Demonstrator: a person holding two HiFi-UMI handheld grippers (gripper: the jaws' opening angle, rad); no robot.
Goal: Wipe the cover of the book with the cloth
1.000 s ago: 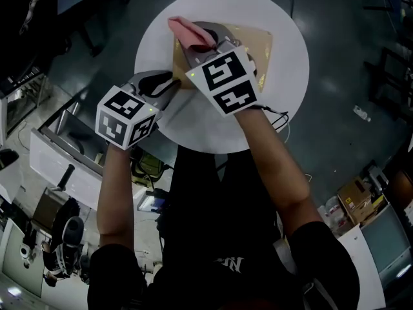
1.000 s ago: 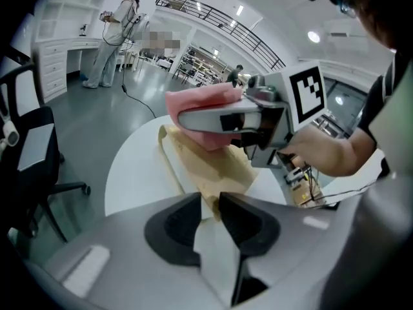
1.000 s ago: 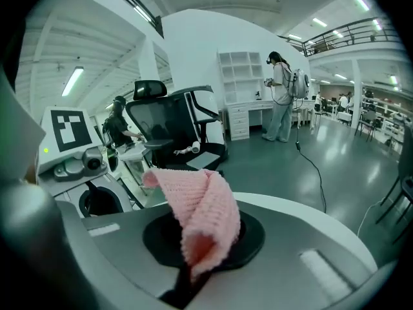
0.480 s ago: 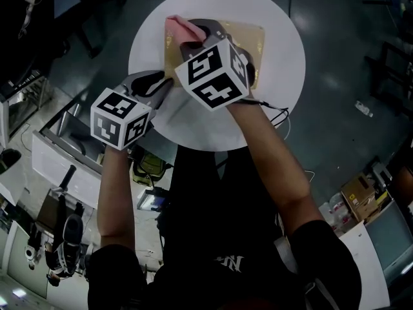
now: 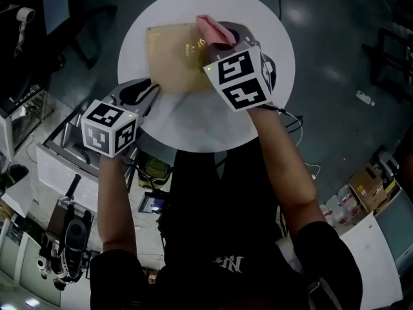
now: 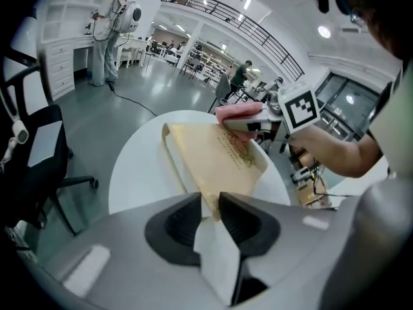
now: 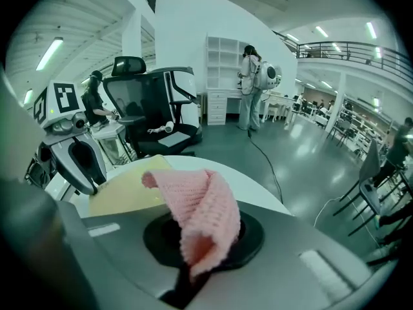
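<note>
Right gripper [image 5: 231,39] is clenched on pink cloth [image 5: 211,27], held at far right edge of tan book [image 5: 174,57]. Book's near left corner is pinched by left gripper [image 6: 208,206] on round white table [image 5: 200,124].
</note>
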